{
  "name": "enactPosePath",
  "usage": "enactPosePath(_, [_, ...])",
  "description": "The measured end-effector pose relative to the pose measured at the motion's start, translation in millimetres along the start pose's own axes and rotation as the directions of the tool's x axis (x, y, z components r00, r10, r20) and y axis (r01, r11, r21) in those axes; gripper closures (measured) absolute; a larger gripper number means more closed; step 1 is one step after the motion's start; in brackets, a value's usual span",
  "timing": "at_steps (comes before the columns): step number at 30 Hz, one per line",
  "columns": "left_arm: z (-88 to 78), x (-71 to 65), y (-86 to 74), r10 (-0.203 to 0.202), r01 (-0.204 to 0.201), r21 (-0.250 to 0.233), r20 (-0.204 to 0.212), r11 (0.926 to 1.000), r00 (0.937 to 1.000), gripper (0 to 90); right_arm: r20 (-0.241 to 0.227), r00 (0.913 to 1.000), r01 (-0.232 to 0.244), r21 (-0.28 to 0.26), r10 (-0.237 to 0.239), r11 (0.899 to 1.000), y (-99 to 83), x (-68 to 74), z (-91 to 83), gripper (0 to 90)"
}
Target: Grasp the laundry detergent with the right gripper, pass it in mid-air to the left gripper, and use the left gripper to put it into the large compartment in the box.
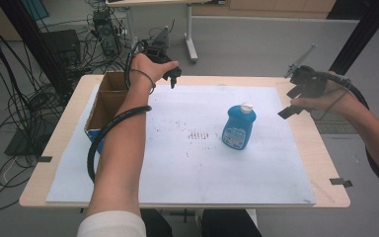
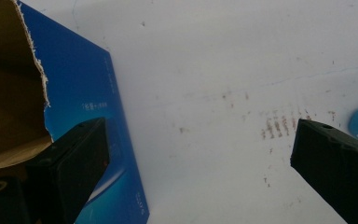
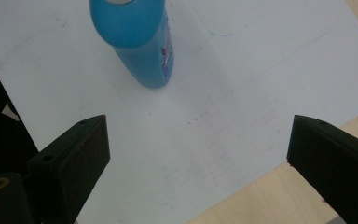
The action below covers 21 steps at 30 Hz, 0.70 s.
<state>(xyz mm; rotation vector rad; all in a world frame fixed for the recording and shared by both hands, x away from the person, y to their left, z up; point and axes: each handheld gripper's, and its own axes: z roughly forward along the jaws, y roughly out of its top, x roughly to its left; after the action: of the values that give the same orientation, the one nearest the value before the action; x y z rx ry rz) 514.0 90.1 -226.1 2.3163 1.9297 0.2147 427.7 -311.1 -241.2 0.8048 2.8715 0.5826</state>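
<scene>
The left hand [image 1: 150, 66] reaches to the far edge of the light wooden desk [image 1: 321, 163], wrist bent, its left gripper [image 1: 173, 79] pointing down with jaws spread wide and empty beside the open brown cardboard box with blue sides [image 1: 106, 101]. The right gripper [image 1: 288, 101] hangs over the desk's right edge, jaws wide, nothing between them. The blue plastic bottle with a white cap [image 1: 239, 126] stands upright mid-desk on the white sheet [image 1: 187, 168]; in the right gripper view its top is cut off.
</scene>
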Motion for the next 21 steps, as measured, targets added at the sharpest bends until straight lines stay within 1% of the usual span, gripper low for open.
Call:
enactPosePath(1, [0.0,-0.5,-0.8,0.003,-0.003,0.002,0.000,1.0000,1.0000,5.2,-0.005,1.0000,-0.003,-0.009,0.003,1.000,-3.8,2.4,1.9,5.7])
enactPosePath(2, [0.0,-0.5,-0.8,0.003,-0.003,0.002,0.000,1.0000,1.0000,5.1,-0.005,1.0000,-0.003,-0.009,0.003,1.000,-3.8,2.4,1.9,5.7])
enactPosePath(3, [0.6,-0.9,-2.4,0.004,-0.004,0.002,0.001,1.0000,1.0000,5.1,-0.019,0.9998,-0.005,-0.033,0.004,0.999,-11.3,6.7,6.4,5.3])
enactPosePath(4, [0.6,-0.9,-2.4,0.004,-0.004,0.002,0.001,1.0000,1.0000,5.1,-0.019,0.9998,-0.005,-0.033,0.004,0.999,-11.3,6.7,6.4,5.3])
enactPosePath(6, [0.7,-0.4,-3.1,0.006,-0.006,0.004,0.000,1.0000,1.0000,5.1,-0.021,0.9998,-0.004,-0.055,0.003,0.998,-19.7,10.6,12.0,4.2])
enactPosePath(7, [0.8,0.2,-3.6,0.003,-0.003,0.003,0.000,1.0000,1.0000,5.1,-0.023,0.9996,-0.019,-0.069,0.017,0.997,-25.5,13.5,16.6,4.3])
enactPosePath(8, [0.8,0.2,-3.6,0.003,-0.003,0.003,0.000,1.0000,1.0000,5.1,-0.023,0.9996,-0.019,-0.069,0.017,0.997,-25.5,13.5,16.6,4.3])
enactPosePath(9, [0.5,0.6,-3.7,0.003,-0.003,0.003,0.001,1.0000,1.0000,5.2,-0.022,0.9995,-0.025,-0.085,0.023,0.996,-31.3,17.3,22.7,4.3])
enactPosePath(10, [0.4,0.8,-3.7,0.004,-0.004,0.004,-0.001,1.0000,1.0000,5.2,-0.020,0.9995,-0.024,-0.088,0.023,0.996,-33.3,18.9,25.5,4.3])
enactPosePath(12, [0.3,1.0,-4.0,0.003,-0.003,-0.002,0.001,1.0000,1.0000,5.1,-0.018,0.9996,-0.023,-0.093,0.022,0.995,-34.7,20.0,27.7,4.3])
enactPosePath(17, [1.5,1.9,-4.9,0.011,-0.011,0.002,0.002,0.9999,0.9999,5.1,-0.022,0.9996,-0.019,-0.139,0.016,0.990,-39.2,29.9,48.6,4.6])
enactPosePath(18, [1.5,1.9,-4.9,0.011,-0.011,0.002,0.002,0.9999,0.9999,5.1,-0.022,0.9996,-0.019,-0.139,0.016,0.990,-39.2,29.9,48.6,4.6])
enactPosePath(19, [2.2,2.2,-5.4,0.012,-0.012,0.000,0.002,0.9999,0.9999,5.1,-0.017,0.9998,-0.012,-0.152,0.009,0.988,-38.8,33.2,56.7,4.5])
enactPosePath(21, [2.6,2.2,-5.8,0.012,-0.012,-0.001,0.000,0.9999,0.9999,5.1,-0.010,0.9999,-0.008,-0.163,0.006,0.987,-38.7,35.9,63.7,4.6])
